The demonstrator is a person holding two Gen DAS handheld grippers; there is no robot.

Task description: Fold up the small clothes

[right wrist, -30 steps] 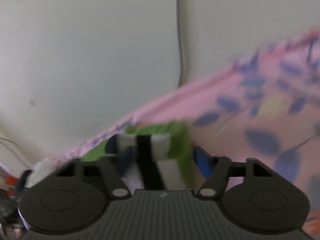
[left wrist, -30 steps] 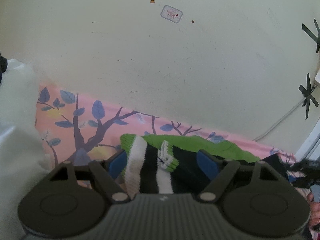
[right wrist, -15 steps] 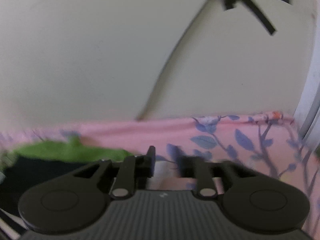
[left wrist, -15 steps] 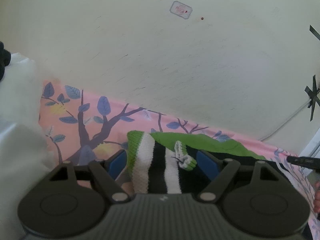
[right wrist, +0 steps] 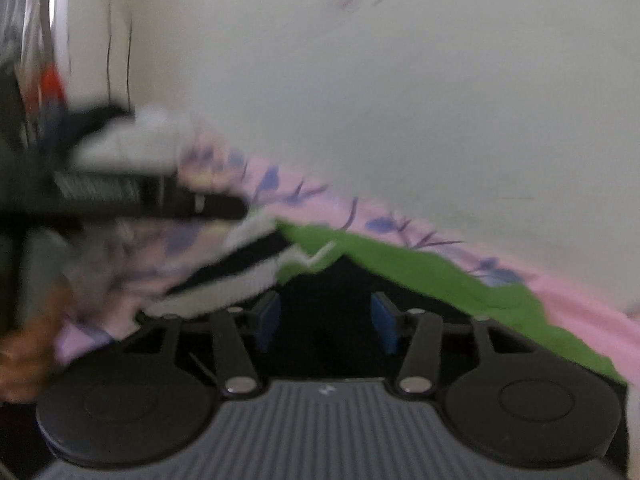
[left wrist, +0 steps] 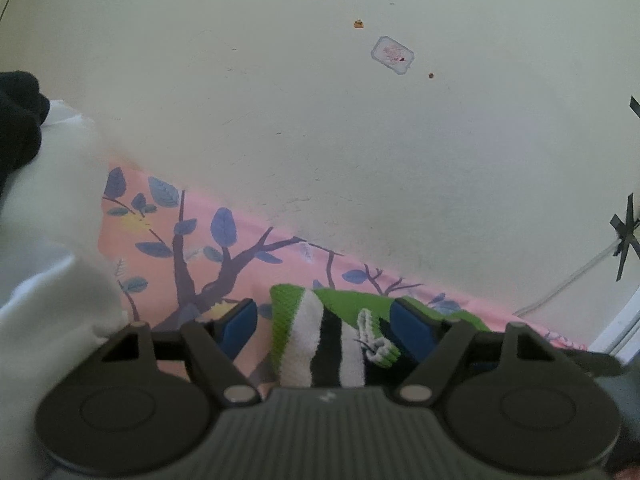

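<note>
My left gripper (left wrist: 320, 322) gapes around the striped sleeve (left wrist: 320, 344), no pinch. Right gripper (right wrist: 324, 316) has just been narrowing, nothing clamped, sweater (right wrist: 420, 276) dead ahead on the bed sheet (left wrist: 160, 240).

The garment (left wrist: 320, 332) lies on the sheet (left wrist: 180, 248), before the wall (left wrist: 320, 120). A cloth pile (left wrist: 44, 240) sits left of it.

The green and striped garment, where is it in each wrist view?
Left wrist: striped garment low centre, between the left gripper's open jaws.
Right wrist: centre, spreading right, above the right gripper.
Shared landmark: pink leaf-print sheet.
</note>
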